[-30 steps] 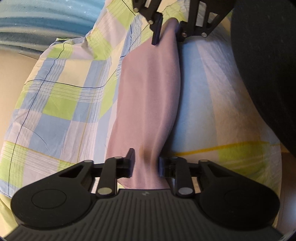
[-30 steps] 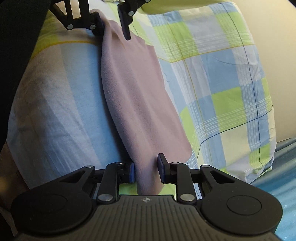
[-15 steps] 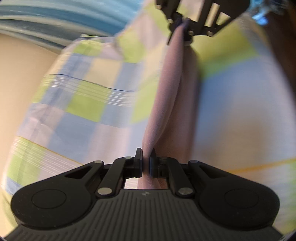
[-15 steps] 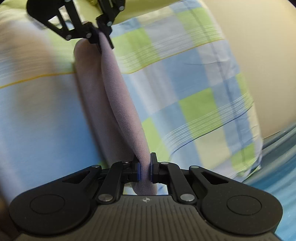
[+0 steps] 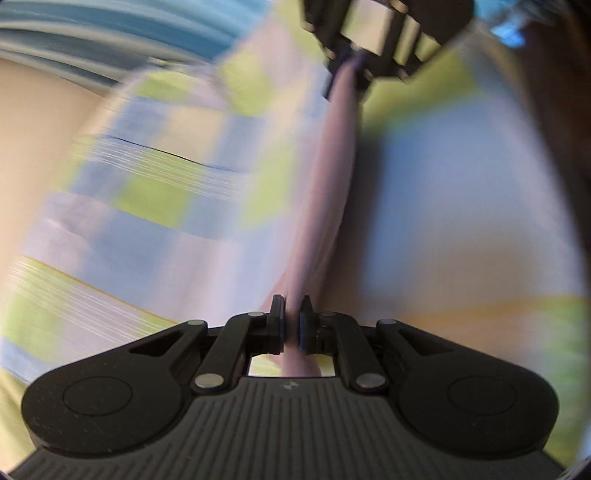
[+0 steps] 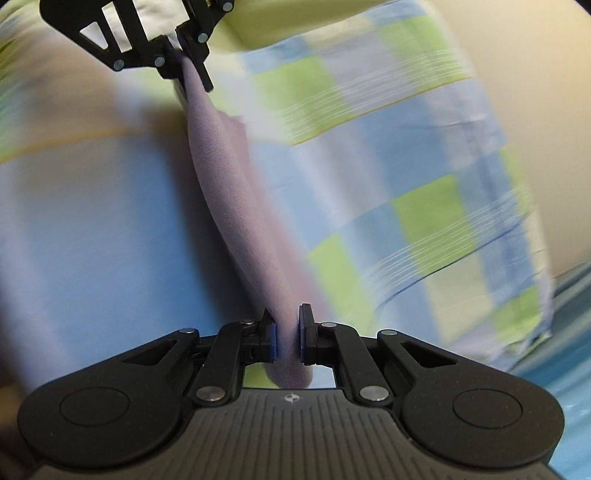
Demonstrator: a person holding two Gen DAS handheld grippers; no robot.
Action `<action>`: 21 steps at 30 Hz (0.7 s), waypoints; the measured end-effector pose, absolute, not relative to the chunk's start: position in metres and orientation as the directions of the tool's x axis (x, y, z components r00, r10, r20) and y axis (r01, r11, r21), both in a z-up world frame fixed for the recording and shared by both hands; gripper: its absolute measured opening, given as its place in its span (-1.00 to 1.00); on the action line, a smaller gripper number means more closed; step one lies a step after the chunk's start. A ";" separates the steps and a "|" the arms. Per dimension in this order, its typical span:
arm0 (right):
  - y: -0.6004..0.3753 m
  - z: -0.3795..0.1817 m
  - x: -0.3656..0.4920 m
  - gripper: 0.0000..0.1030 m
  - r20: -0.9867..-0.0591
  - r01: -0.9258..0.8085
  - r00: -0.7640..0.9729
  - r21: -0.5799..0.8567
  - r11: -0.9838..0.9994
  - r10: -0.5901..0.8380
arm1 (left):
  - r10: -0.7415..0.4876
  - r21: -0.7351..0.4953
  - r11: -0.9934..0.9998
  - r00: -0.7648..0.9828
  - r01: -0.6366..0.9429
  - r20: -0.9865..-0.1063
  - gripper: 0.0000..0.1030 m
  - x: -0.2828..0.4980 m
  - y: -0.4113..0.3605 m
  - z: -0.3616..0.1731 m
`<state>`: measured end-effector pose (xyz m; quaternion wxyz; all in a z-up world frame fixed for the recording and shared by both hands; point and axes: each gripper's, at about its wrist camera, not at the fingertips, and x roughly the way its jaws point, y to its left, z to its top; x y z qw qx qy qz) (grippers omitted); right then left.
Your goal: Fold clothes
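Observation:
A pale pink-lilac garment (image 5: 325, 192) (image 6: 236, 206) is stretched in a taut band between my two grippers, above a checked bedsheet. My left gripper (image 5: 291, 325) is shut on one end of it, and the same gripper shows at the top of the right wrist view (image 6: 184, 62). My right gripper (image 6: 288, 332) is shut on the other end, and appears at the top of the left wrist view (image 5: 351, 70). The cloth hangs as a narrow fold, lifted off the bed. The left wrist view is heavily blurred.
The bed is covered by a sheet (image 6: 406, 166) checked in blue, green and white. Its edge drops to a beige floor (image 6: 535, 92) at the right. A teal striped surface (image 5: 110, 33) lies beyond the bed.
Both grippers closed on the garment's ends one second ago and have since lifted it, pulling the flat cloth into a narrow taut band. The views are now motion-blurred.

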<state>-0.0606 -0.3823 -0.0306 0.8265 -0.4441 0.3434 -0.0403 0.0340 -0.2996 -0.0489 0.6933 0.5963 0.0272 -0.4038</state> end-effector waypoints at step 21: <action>-0.493 0.010 -0.033 -0.25 -0.598 0.165 0.789 -0.014 0.986 -0.141 | -0.615 0.466 0.327 0.559 0.822 -0.556 -0.67 0.108 -0.310 0.010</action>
